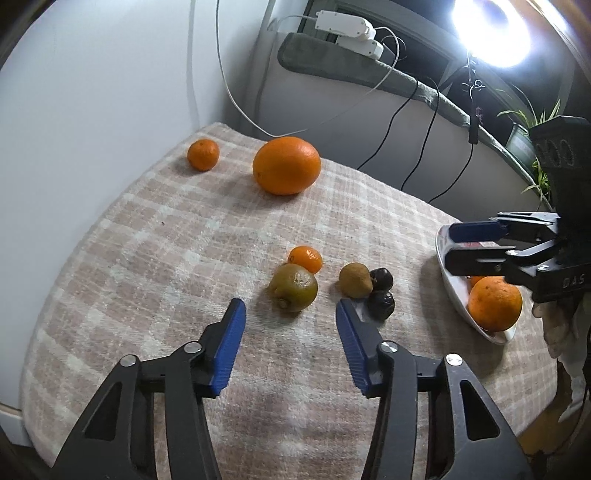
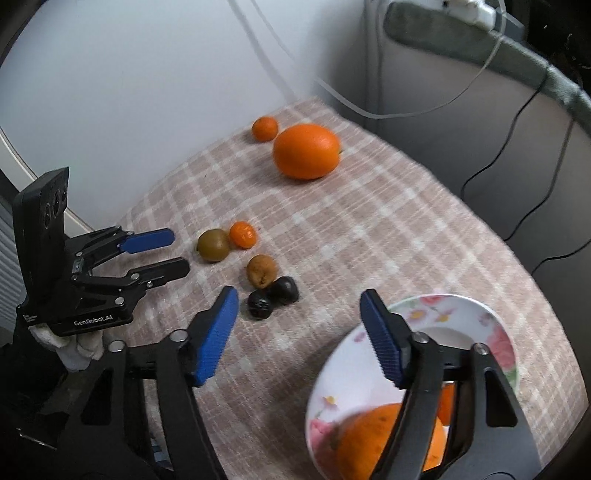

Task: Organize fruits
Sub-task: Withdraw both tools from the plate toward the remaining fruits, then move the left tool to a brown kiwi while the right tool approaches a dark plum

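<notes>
A flowered white plate (image 2: 480, 314) at the table's right holds an orange (image 2: 369, 439); both show in the left wrist view too, plate (image 1: 452, 284) and orange (image 1: 495, 303). My right gripper (image 2: 295, 332) is open and empty above the plate's left rim; it shows at the right of the left wrist view (image 1: 448, 245). My left gripper (image 1: 290, 314) is open and empty, just short of a greenish-brown fruit (image 1: 293, 287). Behind it lies a small mandarin (image 1: 305, 258). A brown kiwi-like fruit (image 1: 355, 279) and two dark wrinkled fruits (image 1: 380, 304) lie to the right.
A big orange (image 1: 286, 165) and a small mandarin (image 1: 203, 154) lie at the far end of the checked cloth (image 1: 166, 240). A wall runs along the left. Cables (image 1: 413, 147), a power strip (image 1: 345, 24) and a bright lamp (image 1: 491, 29) stand behind the table.
</notes>
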`<state>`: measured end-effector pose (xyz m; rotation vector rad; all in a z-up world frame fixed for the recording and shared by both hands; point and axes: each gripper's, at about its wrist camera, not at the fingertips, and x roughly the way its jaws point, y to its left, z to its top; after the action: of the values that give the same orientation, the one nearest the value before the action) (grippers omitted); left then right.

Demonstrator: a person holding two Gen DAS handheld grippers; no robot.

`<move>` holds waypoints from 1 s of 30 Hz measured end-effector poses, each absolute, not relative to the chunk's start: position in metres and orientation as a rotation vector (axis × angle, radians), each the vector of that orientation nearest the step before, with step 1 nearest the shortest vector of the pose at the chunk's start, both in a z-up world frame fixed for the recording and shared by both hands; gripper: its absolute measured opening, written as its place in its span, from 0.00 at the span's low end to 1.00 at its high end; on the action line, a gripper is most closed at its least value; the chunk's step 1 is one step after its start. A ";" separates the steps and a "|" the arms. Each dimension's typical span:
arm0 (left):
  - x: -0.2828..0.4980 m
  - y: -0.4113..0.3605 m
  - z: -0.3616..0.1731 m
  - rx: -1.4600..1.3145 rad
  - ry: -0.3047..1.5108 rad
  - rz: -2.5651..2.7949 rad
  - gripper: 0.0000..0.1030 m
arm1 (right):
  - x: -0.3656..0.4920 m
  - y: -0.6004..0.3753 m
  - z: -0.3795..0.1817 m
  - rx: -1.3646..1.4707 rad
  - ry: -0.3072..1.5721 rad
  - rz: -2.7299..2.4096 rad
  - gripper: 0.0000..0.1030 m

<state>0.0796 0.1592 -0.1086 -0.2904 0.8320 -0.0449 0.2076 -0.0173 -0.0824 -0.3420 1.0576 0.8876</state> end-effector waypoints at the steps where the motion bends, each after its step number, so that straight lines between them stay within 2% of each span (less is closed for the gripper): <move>1: 0.080 0.159 -0.110 -0.292 0.836 -0.047 0.44 | 0.209 -0.014 -0.086 -0.342 1.076 0.892 0.60; 5: 0.082 0.159 -0.112 -0.293 0.840 -0.053 0.41 | 0.216 -0.005 -0.099 -0.337 1.144 0.907 0.51; 9: 0.085 0.157 -0.113 -0.291 0.844 -0.060 0.41 | 0.220 0.002 -0.110 -0.341 1.187 0.911 0.49; 11: 0.087 0.157 -0.114 -0.292 0.848 -0.064 0.40 | 0.223 0.004 -0.115 -0.338 1.208 0.909 0.45; 30: 0.102 0.155 -0.121 -0.289 0.879 -0.068 0.36 | 0.233 0.019 -0.142 -0.329 1.284 0.922 0.35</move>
<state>0.1021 0.1550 -0.1210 -0.2894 0.8789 -0.0676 0.2332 0.0193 -0.1419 -0.3291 1.2835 0.9215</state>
